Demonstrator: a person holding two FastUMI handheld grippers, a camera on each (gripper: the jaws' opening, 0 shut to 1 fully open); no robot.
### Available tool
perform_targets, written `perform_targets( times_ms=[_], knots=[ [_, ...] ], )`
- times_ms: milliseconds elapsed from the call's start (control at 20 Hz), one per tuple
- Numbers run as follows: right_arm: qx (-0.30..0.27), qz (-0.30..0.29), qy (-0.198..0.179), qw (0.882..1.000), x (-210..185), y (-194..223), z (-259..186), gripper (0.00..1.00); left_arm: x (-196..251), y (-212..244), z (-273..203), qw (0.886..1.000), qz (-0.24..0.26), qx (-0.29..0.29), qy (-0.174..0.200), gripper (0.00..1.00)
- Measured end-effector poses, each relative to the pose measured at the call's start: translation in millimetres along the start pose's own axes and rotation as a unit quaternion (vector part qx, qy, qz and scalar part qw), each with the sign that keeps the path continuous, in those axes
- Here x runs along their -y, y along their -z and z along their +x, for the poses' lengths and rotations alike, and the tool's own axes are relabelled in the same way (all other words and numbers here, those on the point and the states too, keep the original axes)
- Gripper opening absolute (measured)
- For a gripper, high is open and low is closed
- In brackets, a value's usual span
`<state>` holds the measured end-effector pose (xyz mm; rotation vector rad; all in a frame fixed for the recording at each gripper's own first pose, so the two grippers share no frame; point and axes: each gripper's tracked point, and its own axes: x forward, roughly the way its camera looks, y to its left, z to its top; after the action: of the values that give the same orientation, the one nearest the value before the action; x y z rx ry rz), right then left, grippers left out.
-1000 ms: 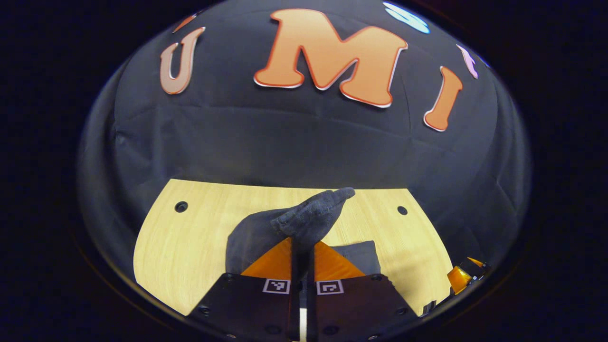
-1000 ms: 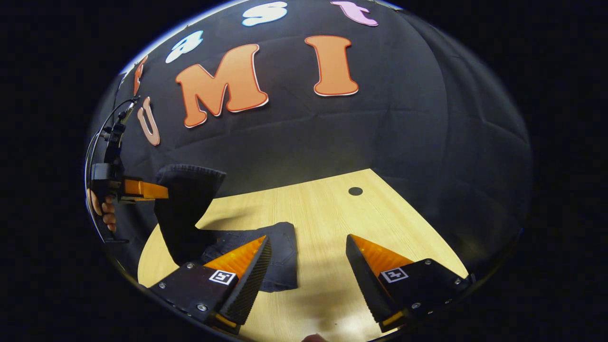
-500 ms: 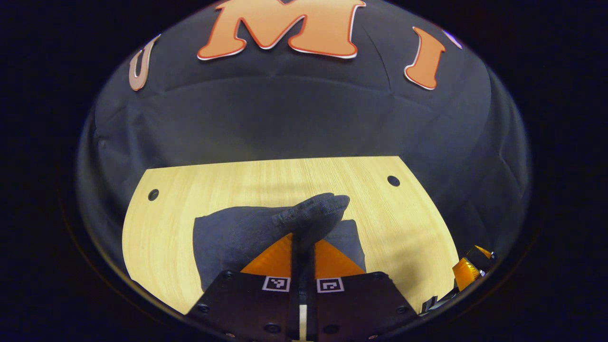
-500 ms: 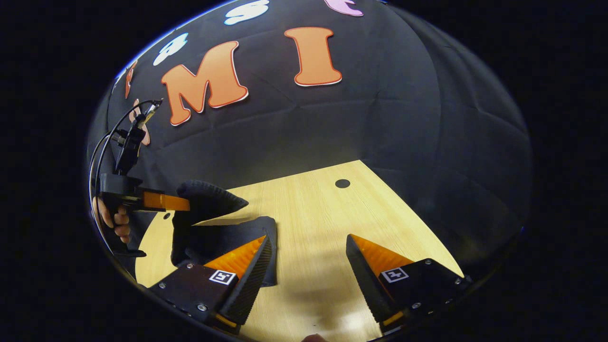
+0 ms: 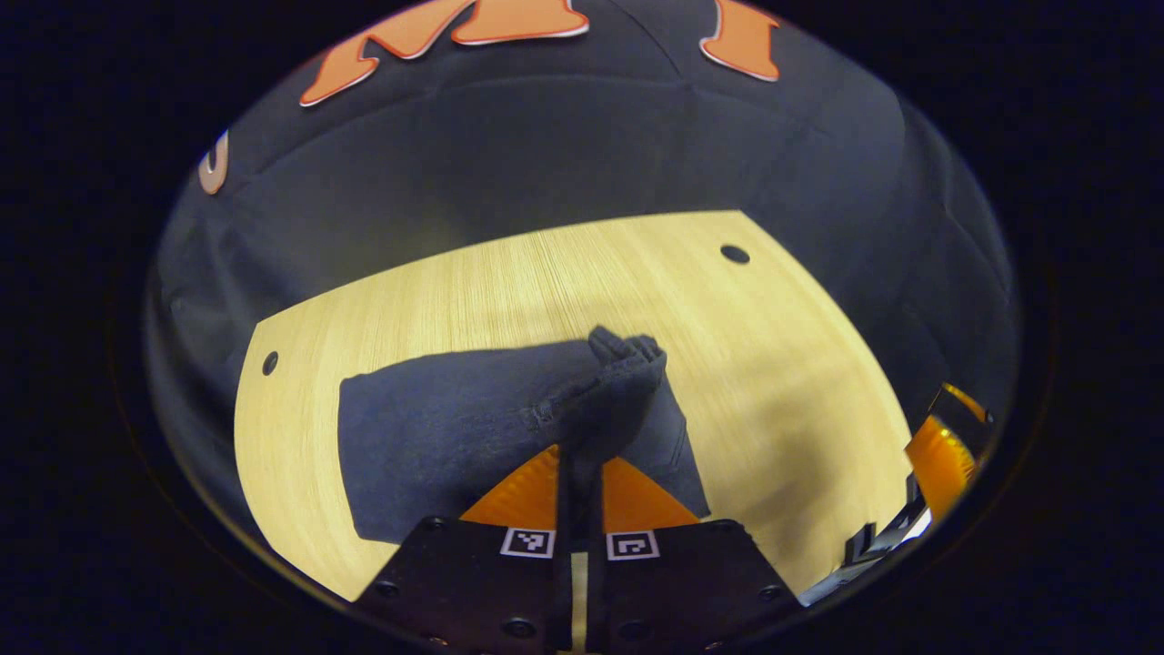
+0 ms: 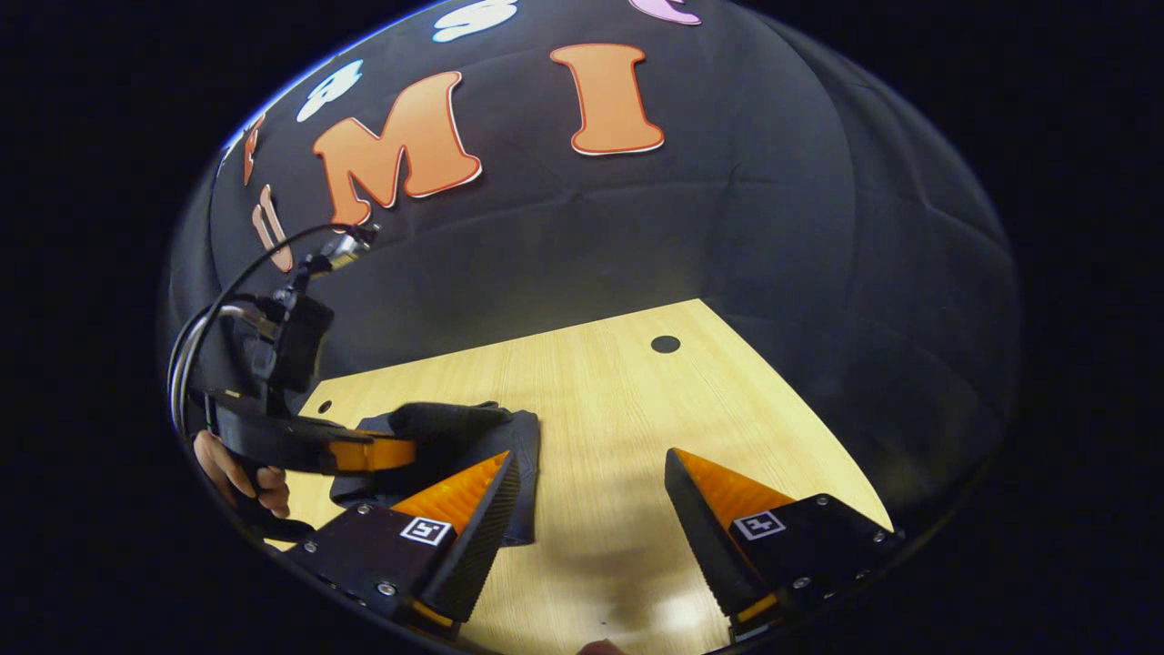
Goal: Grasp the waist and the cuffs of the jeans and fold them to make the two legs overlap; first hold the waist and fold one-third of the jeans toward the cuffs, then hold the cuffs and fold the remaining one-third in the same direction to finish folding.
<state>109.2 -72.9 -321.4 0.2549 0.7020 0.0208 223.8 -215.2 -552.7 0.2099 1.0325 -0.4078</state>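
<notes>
Left gripper point(image 5: 578, 455) pinches a raised hem of the jeans point(image 5: 455, 437), rest folded on the table point(image 5: 782, 364). Right gripper point(image 6: 591, 509) spread, holding nothing (just beside the stack). Risk: releasing too high lets the flap slump crooked.

Dim booth, strong fisheye edge distortion

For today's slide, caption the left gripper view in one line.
Left gripper shut on a bunched edge of the folded jeans, low over the wooden table.
</notes>
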Motion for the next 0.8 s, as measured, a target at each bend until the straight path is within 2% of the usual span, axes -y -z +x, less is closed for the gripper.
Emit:
perform_targets(
  times_ms=[100, 200, 300, 350, 400, 500, 550, 600, 800],
  knots=[
    [0.003, -0.004, -0.003, 1.0, -3, -3, 0, 0.97, 11, 21, 2, 0.999, 0.024, -0.021, 0.015, 0.14],
    [0.005, -0.005, -0.005, 1.0, -7, -4, -2, 0.97, 24, 33, -4, 0.998, 0.031, -0.032, 0.048, 0.28],
    [0.008, -0.007, -0.008, 1.0, -11, -7, -3, 0.97, 61, 42, -11, 0.991, -0.003, -0.03, 0.133, 0.64],
    [0.009, -0.008, -0.008, 1.0, -14, -9, -4, 0.97, 71, 43, -23, 0.988, -0.003, -0.024, 0.155, 0.82],
    [0.014, -0.01, -0.01, 1.0, -17, -12, -6, 0.97, 69, 38, -27, 0.989, 0.006, -0.002, 0.145, 1.0],
    [0.027, -0.019, -0.012, 0.999, -25, -20, -11, 0.97, 54, 27, -40, 0.991, 0.011, 0.038, 0.13, 0.96],
    [0.035, -0.025, -0.013, 0.999, -30, -24, -14, 0.97, 47, 20, -48, 0.99, -0.002, 0.058, 0.131, 0.99],
    [0.045, -0.032, -0.013, 0.998, -35, -31, -17, 0.97, 36, 11, -59, 0.989, -0.014, 0.08, 0.127, 0.97],
    [0.092, -0.068, -0.025, 0.993, -66, -56, -33, 0.97, -25, -17, -104, 0.982, -0.033, 0.178, 0.058, 0.99]
  ],
)
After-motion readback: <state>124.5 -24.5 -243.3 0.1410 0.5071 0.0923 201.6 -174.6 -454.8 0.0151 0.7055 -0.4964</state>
